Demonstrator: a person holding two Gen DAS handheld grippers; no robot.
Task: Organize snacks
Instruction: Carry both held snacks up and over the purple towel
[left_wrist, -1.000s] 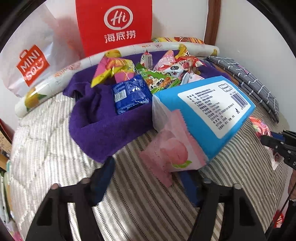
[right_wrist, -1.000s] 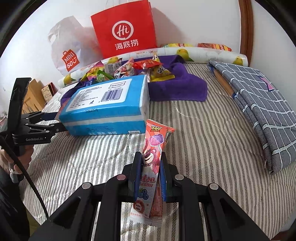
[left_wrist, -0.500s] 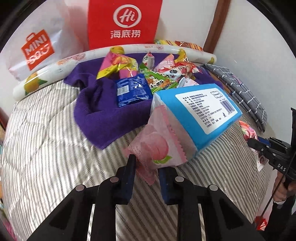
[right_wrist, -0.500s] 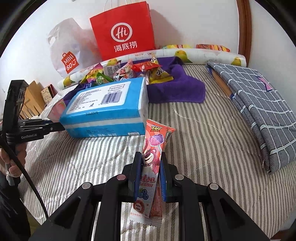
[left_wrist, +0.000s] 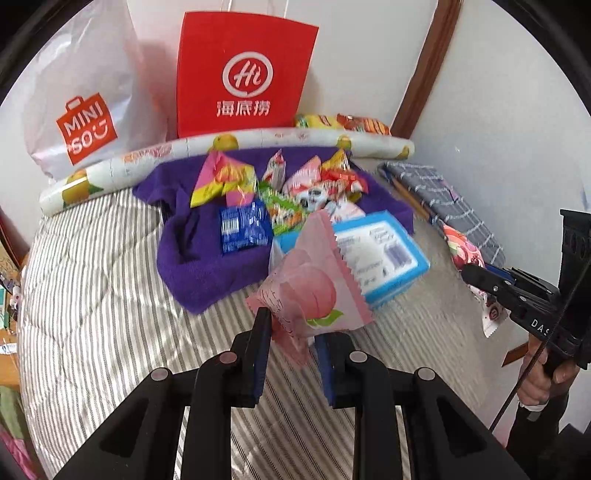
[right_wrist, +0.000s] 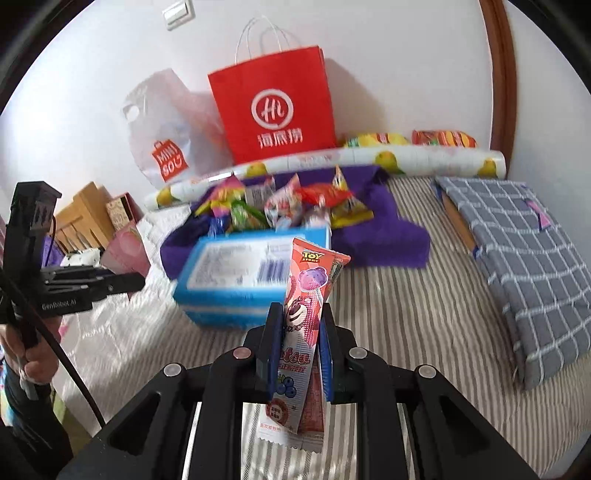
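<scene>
My left gripper (left_wrist: 293, 325) is shut on a pink peach snack packet (left_wrist: 312, 284) and holds it above the striped bed. My right gripper (right_wrist: 300, 321) is shut on a long pink Toy Story candy packet (right_wrist: 308, 310), held upright. A blue box (left_wrist: 376, 254) lies on the bed in front of both; it also shows in the right wrist view (right_wrist: 240, 280). Behind it several snack packets (left_wrist: 288, 184) lie on a purple towel (left_wrist: 207, 266). The right gripper shows at the right of the left wrist view (left_wrist: 495, 284).
A red paper bag (left_wrist: 240, 74) and a white MINISO bag (left_wrist: 81, 110) stand against the wall behind a fruit-print roll (left_wrist: 258, 144). A folded grey checked blanket (right_wrist: 524, 254) lies on the right. A wooden stand (right_wrist: 81, 218) is off the bed's left side.
My left gripper has closed on the pink peach packet and lifted it off the bed, away from the blue box. My right gripper has risen with the candy packet.
</scene>
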